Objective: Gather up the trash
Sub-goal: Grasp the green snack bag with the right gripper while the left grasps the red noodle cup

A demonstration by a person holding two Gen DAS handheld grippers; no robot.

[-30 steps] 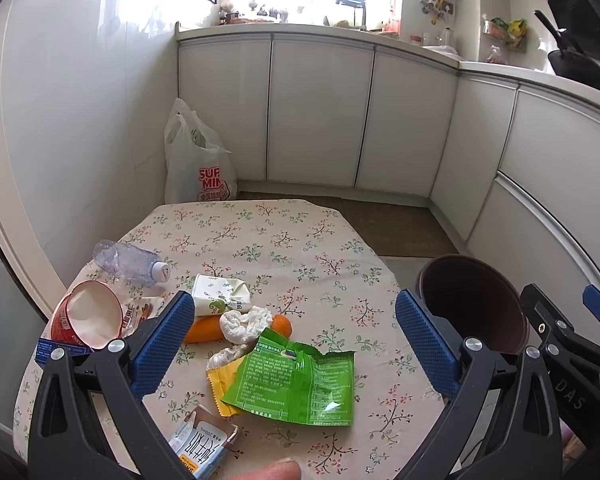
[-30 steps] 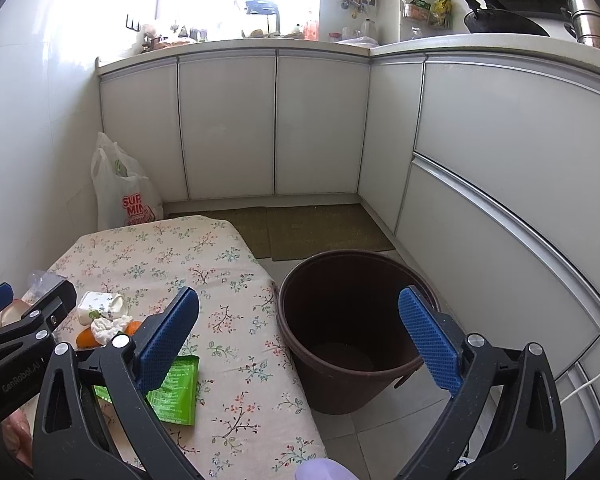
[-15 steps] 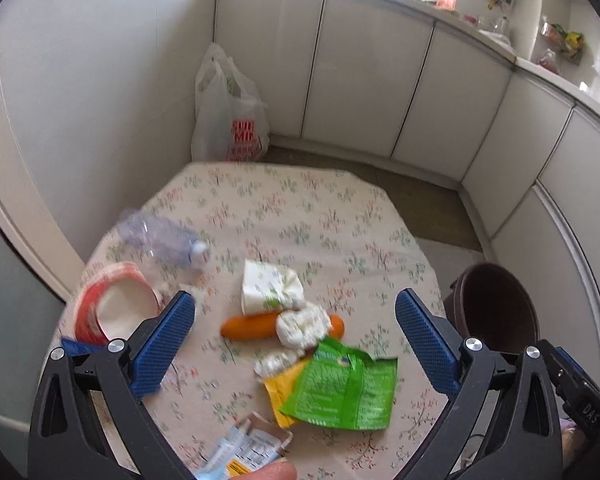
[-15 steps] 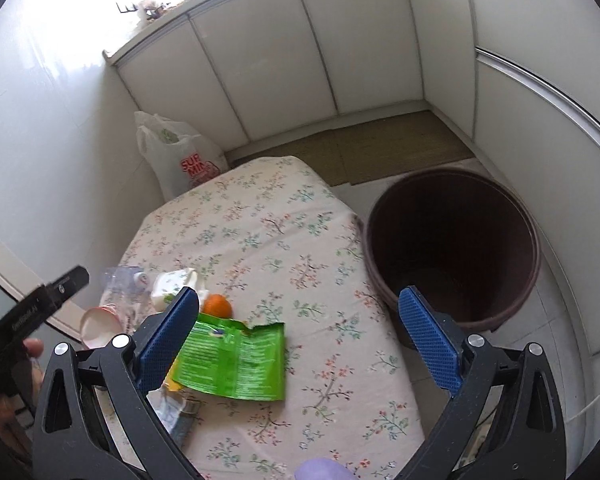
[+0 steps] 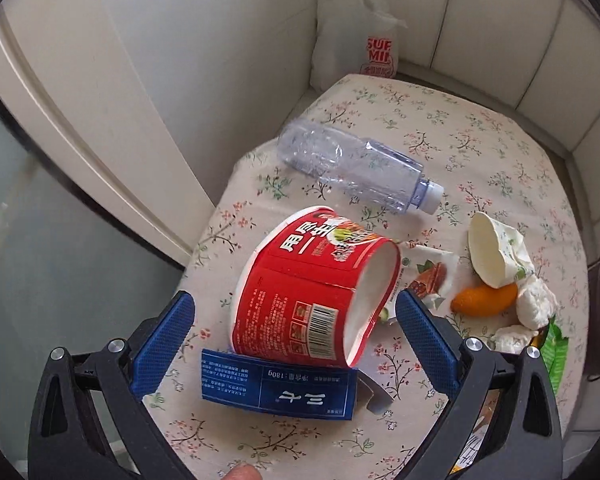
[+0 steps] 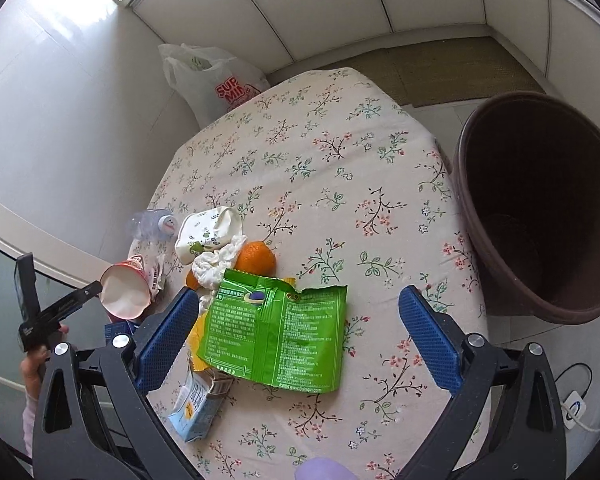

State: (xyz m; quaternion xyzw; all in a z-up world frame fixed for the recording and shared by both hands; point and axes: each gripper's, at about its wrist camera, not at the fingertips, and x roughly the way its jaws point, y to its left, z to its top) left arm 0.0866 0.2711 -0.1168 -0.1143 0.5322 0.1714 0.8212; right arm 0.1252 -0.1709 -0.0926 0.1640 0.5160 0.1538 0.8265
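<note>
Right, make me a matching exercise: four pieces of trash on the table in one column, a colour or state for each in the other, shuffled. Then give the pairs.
Things:
1. noodle cup
2. plastic bottle
3. snack wrapper
4. flattened box

Descriptions:
A. clear, on its side, white cap on
B. green, torn open, lying flat
C. dark blue, partly under the noodle cup
D. red, tipped over, white inside

Pairs: 1-D, 2-A, 3-B, 4-C

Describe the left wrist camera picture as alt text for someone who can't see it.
An open left gripper hovers over a red instant-noodle cup lying on its side on a floral tablecloth, its blue fingers flanking the cup. Nearby lie a blue packet, a clear plastic bottle, a crumpled paper cup and orange peel.
</note>
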